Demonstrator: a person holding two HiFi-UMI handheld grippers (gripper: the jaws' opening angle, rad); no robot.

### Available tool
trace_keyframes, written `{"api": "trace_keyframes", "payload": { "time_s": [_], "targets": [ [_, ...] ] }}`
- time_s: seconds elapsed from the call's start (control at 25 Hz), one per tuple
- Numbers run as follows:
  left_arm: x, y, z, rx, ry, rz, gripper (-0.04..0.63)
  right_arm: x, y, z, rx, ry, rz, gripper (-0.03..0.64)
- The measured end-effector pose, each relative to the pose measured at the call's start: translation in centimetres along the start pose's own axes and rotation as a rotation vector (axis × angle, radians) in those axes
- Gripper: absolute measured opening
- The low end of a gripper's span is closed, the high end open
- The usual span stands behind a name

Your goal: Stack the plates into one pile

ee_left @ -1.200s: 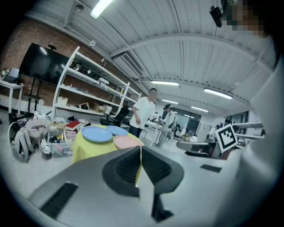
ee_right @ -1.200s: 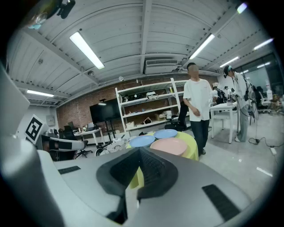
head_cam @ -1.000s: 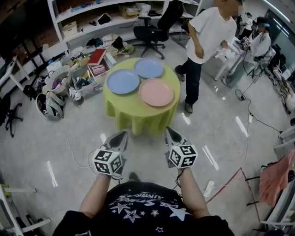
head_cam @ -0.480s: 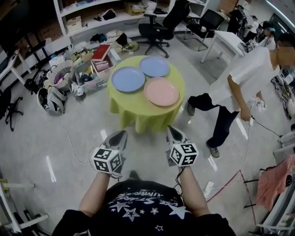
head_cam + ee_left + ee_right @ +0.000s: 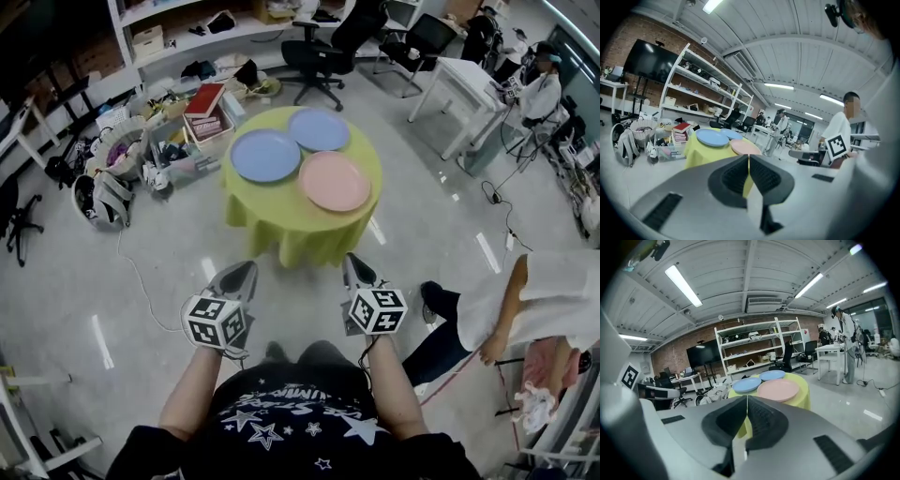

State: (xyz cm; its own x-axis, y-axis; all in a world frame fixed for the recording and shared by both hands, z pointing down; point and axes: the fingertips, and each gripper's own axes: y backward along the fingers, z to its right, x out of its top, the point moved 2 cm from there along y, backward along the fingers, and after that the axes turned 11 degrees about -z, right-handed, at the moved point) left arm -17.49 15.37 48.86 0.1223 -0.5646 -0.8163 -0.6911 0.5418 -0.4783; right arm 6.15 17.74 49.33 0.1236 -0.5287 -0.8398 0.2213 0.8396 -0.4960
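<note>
The left gripper [image 5: 749, 161] has its jaws pressed together along a thin seam, with nothing caught between them. The right gripper [image 5: 747, 404] is closed the same way and is also empty. In the head view, both are held side by side in front of the wearer's body, over bare grey floor [image 5: 150, 253], with their tips pointing towards a round table [image 5: 281, 225] draped in a yellow-green cloth. The table stands well apart from both grippers. Three plates lie flat on it, each on its own spot and none stacked. A blue plate [image 5: 266, 155] is on the left, a second blue plate [image 5: 319, 129] is at the far side, and a pink plate [image 5: 335, 181] is on the right, nearest the right gripper. Beyond the table are an office chair [image 5: 323, 56] and white shelves [image 5: 187, 28]. A person [image 5: 534, 300] in a white shirt bends over at the right edge.
</note>
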Motion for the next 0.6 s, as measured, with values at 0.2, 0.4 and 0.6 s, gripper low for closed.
{"api": "trace_keyframes", "payload": {
  "time_s": [0.2,0.4,0.6],
  "targets": [
    [-0.3,0.0,-0.3,0.000,0.022,0.009,0.023,-0.3,-0.1,0.2,-0.009,0.008,-0.013,0.015],
    [-0.3,0.0,-1.0,0.012,0.041,-0.003,0.023,-0.2,-1.0,0.3,-0.003,0.001,-0.027,0.015],
    [-0.3,-0.8,-1.4,0.029,0.053,-0.018,0.023,0.1,-2.5,1.1,0.005,0.013,-0.042,0.015]
  ]
}}
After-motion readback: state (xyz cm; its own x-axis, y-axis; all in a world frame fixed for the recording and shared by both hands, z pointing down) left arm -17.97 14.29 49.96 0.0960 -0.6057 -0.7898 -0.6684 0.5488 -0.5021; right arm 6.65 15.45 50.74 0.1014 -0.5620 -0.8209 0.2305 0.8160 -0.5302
